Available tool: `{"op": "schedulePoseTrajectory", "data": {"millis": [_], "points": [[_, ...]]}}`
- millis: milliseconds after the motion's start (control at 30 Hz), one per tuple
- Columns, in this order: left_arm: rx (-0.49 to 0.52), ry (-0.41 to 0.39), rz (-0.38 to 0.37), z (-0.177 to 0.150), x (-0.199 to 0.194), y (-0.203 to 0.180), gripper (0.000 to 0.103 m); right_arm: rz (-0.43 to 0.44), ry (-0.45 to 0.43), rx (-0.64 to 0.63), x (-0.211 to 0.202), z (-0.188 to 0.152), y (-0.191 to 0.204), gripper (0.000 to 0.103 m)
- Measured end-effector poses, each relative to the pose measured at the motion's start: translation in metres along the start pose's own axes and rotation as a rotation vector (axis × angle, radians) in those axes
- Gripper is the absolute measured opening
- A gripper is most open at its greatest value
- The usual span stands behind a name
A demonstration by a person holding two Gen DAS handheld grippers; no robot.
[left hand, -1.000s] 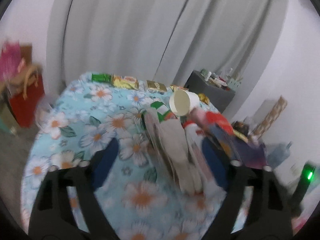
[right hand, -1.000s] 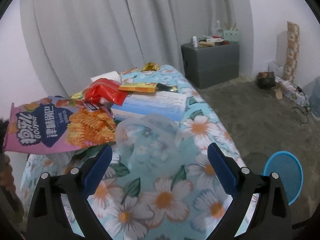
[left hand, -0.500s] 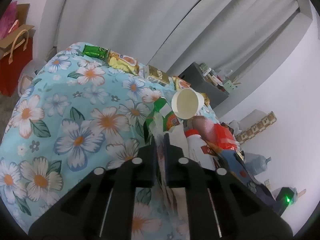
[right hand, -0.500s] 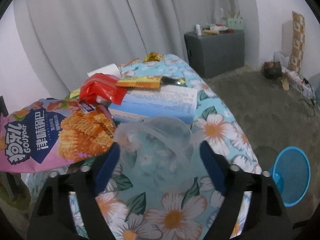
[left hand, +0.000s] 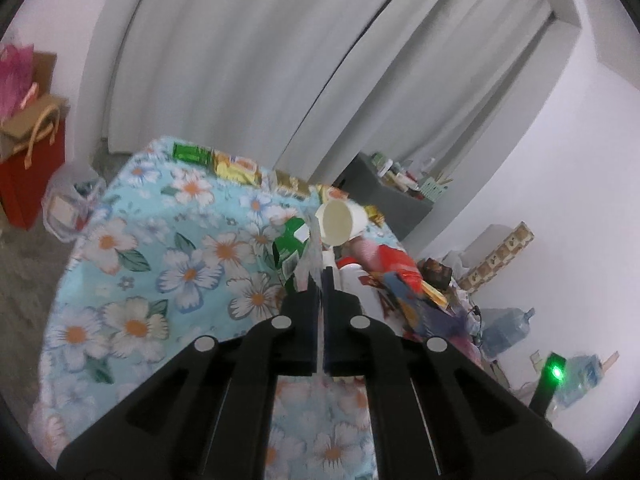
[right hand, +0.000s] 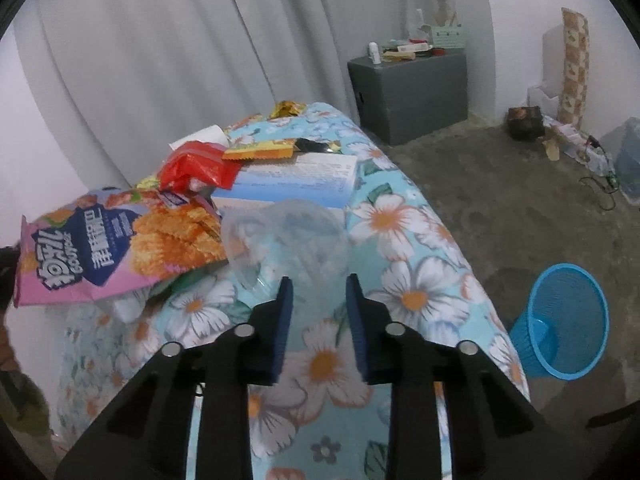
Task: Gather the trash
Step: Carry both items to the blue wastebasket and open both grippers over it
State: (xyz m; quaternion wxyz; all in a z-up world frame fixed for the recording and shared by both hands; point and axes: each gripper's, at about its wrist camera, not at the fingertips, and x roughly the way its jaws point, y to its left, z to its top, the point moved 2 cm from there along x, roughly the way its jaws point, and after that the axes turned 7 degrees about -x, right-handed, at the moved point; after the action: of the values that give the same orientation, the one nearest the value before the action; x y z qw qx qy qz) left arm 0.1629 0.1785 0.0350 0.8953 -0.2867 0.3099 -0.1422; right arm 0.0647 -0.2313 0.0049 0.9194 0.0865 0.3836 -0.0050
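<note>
two grippers, left gripper [left hand: 319, 280] jaws clamped on one thin wrapper [left hand: 314, 258], right gripper [right hand: 318, 294] jaws closing around one clear cup [right hand: 286, 240]

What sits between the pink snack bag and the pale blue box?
In the right wrist view, a crumpled red wrapper lies between the pink snack bag and pale blue box.

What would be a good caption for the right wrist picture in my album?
Right gripper closing on a crumpled clear plastic bag on the flowered tablecloth, blue wastebasket waiting on the floor.

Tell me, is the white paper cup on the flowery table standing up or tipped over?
Tipped over. The white paper cup lies on its side on the flowery tablecloth, its round open mouth facing the camera.
</note>
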Motion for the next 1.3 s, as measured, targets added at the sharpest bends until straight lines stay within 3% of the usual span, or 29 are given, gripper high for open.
{"op": "schedulePoseTrajectory", "data": {"millis": [267, 467, 633, 767, 900, 1067, 1200, 1300], "points": [[0.137, -0.051, -0.009, -0.029, -0.061, -0.029, 0.0, 0.005, -0.002, -0.005, 0.013, 0.005, -0.004, 0.02], [0.192, 0.017, -0.082, -0.066, -0.073, -0.052, 0.0, 0.016, 0.017, 0.037, 0.023, 0.0, -0.007, 0.006], [0.243, 0.102, -0.172, -0.095, -0.064, -0.086, 0.0, 0.009, -0.013, 0.055, -0.003, -0.011, -0.016, 0.006], [0.345, 0.151, -0.256, -0.112, -0.05, -0.132, 0.0, -0.017, -0.051, 0.092, -0.036, -0.023, -0.041, 0.006], [0.457, 0.223, -0.334, -0.131, -0.022, -0.193, 0.0, -0.096, -0.108, 0.164, -0.073, -0.037, -0.095, 0.006], [0.486, 0.376, -0.438, -0.154, 0.048, -0.275, 0.0, -0.21, -0.128, 0.338, -0.097, -0.061, -0.181, 0.006], [0.482, 0.528, -0.45, -0.191, 0.134, -0.342, 0.0, -0.275, -0.109, 0.518, -0.1, -0.084, -0.25, 0.006], [0.56, 0.595, -0.416, -0.232, 0.194, -0.384, 0.0, -0.304, -0.083, 0.613, -0.088, -0.095, -0.289, 0.006]]}}
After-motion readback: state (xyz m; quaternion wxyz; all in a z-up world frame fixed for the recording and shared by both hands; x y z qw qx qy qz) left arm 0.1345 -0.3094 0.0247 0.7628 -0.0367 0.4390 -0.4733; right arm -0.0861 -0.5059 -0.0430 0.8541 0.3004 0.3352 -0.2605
